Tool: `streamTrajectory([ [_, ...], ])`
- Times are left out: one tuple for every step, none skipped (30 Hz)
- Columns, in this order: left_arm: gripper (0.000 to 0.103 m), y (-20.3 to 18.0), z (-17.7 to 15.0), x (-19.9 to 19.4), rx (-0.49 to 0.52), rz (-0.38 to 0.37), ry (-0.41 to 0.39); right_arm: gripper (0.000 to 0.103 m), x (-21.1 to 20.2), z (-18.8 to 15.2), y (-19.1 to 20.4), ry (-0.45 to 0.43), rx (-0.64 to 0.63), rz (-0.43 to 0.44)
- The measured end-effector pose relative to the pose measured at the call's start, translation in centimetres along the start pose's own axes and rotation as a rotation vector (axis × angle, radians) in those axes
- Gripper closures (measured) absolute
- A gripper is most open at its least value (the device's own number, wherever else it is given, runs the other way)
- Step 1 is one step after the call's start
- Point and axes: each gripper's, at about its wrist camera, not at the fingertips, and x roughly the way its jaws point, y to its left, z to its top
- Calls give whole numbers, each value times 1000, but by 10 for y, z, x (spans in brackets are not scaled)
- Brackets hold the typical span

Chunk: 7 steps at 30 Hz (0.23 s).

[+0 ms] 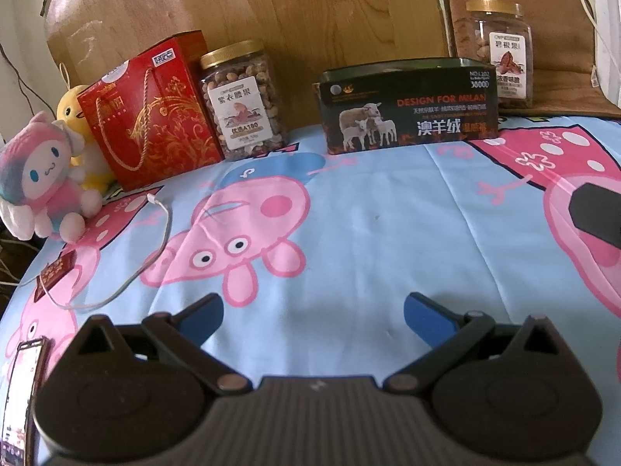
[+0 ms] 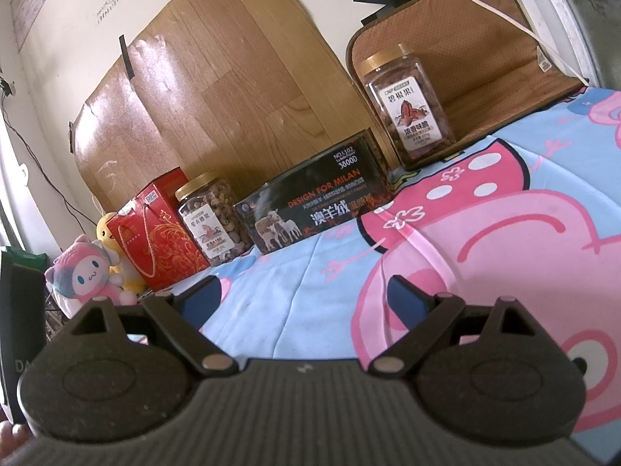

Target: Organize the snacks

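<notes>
**mod_kay:** Both grippers are spread wide with nothing between the blue pads. Left gripper (image 1: 313, 312) hovers low over the cartoon-pig bedsheet (image 1: 388, 233), right gripper (image 2: 306, 295) the same, just tilted.

**snackfan:** ok, and where's the actual food relative to them?

**mod_kay:** All lined up at the far edge of the sheet, well ahead of both sets of fingers, against a wooden board (image 1: 310, 11). From the left gripper: cashew jar (image 1: 242, 101) with a gold lid is ahead and a bit left, touching or just beside a red gift box (image 1: 155, 116) with a rope handle. Dark tin (image 1: 407, 106) with sheep on it and "DESIGN FOR MILAN" sits ahead, slightly right. Pecan jar (image 1: 500, 54) is further right, behind the tin's end, standing upright on a brown mat (image 1: 562, 39).

**snackfan:** anything else lying around?

**mod_kay:** Far left of the left gripper, a pink plush (image 1: 42, 182) with a yellow plush (image 1: 73, 112) behind it, next to the red box. White cable (image 1: 155, 240) loops across the sheet, and a phone (image 1: 23, 388) shows at the bottom-left edge. The right gripper's tip pokes in at the right edge of the left wrist view.
</notes>
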Motion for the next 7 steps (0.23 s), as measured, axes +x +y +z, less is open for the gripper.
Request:
streamTrajectory([
  [0, 0, 0, 0, 3, -3, -4, 9, 0, 0, 0, -1, 0, 0],
  [0, 0, 0, -1, 5, -8, -9, 9, 0, 0, 0, 0, 0, -1],
  [0, 0, 0, -2, 7, -15, -13, 9, 1, 0, 0, 0, 0, -1],
  [0, 0, 0, -2, 8, -20, -16, 9, 0, 0, 0, 0, -1, 0],
  [0, 0, 0, -2, 7, -22, -17, 9, 1, 0, 0, 0, -1, 0],
  [0, 0, 0, -3, 7, -26, -17, 9, 1, 0, 0, 1, -1, 0],
  [0, 1, 0, -3, 5, -31, -17, 9, 1, 0, 0, 0, 0, -1],
])
